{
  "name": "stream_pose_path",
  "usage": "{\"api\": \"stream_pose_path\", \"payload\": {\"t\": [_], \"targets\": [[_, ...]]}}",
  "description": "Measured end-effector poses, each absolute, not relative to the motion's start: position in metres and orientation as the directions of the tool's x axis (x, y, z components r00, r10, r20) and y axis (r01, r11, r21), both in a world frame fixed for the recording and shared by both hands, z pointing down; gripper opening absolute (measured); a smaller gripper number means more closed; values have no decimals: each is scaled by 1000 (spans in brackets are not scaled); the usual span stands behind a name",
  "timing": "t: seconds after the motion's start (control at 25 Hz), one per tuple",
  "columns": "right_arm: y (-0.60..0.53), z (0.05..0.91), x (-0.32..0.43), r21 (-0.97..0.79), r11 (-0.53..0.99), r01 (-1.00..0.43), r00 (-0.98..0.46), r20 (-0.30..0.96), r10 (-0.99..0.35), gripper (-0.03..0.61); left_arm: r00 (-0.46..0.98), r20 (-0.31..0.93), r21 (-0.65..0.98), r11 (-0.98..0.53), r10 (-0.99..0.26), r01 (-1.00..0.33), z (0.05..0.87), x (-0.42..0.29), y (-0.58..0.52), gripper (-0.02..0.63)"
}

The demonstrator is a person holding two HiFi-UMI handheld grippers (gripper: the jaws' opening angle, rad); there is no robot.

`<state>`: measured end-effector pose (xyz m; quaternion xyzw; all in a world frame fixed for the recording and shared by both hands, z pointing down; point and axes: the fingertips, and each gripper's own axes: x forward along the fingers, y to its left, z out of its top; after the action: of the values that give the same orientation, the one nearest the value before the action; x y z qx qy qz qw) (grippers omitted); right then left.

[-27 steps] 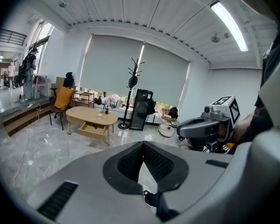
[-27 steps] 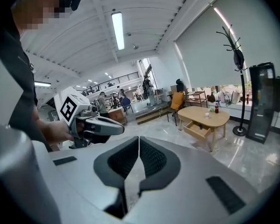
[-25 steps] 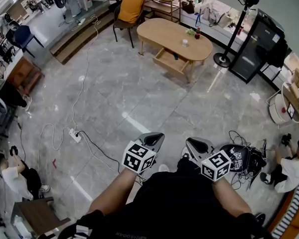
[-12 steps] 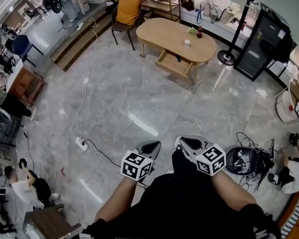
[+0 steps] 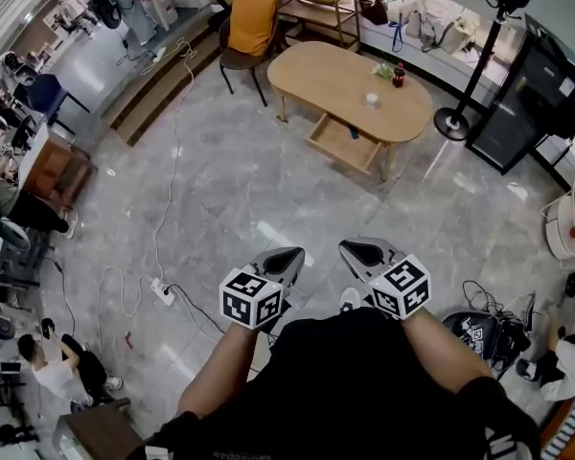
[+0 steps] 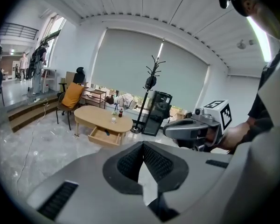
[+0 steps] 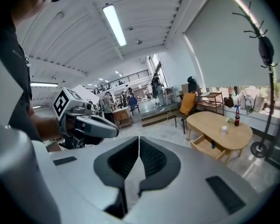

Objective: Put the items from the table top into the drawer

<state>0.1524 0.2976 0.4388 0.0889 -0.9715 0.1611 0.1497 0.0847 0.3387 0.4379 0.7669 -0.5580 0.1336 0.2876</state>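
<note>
Far ahead stands an oval wooden table [image 5: 337, 73] with its drawer [image 5: 341, 146] pulled open; a small blue item [image 5: 354, 134] lies in the drawer. On the table top are a white cup [image 5: 371, 100], a dark red bottle [image 5: 398, 75] and a green item [image 5: 383, 69]. My left gripper [image 5: 289, 256] and right gripper [image 5: 356, 249] are held side by side close to my body, well short of the table. Both are shut with nothing in them. The left gripper view shows the table [image 6: 99, 117], and the right gripper view shows the bottle [image 7: 236, 120].
Grey stone floor lies between me and the table. A power strip [image 5: 163, 291] with cables is on the floor at my left, and a black bag [image 5: 486, 334] at my right. A chair with an orange cushion [image 5: 252, 15], a coat stand [image 5: 454, 123] and a black cabinet [image 5: 525, 99] surround the table.
The floor has slid back under me as I moved toward the table. Both grippers came along with me, side by side, still shut and empty.
</note>
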Motion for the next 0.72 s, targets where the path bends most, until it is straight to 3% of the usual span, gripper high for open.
{"api": "stream_pose_path", "payload": {"t": [0.32,0.72], "targets": [[239,457,128,-323,916,-237,-927,356,-114,5,352,582,240,-259,-733,-936,450,59,279,5],[124,482,77,-311,869,-384,-875,423,-235,5,462,578,284,-366,-673,-887,475,-10,144,5]]}}
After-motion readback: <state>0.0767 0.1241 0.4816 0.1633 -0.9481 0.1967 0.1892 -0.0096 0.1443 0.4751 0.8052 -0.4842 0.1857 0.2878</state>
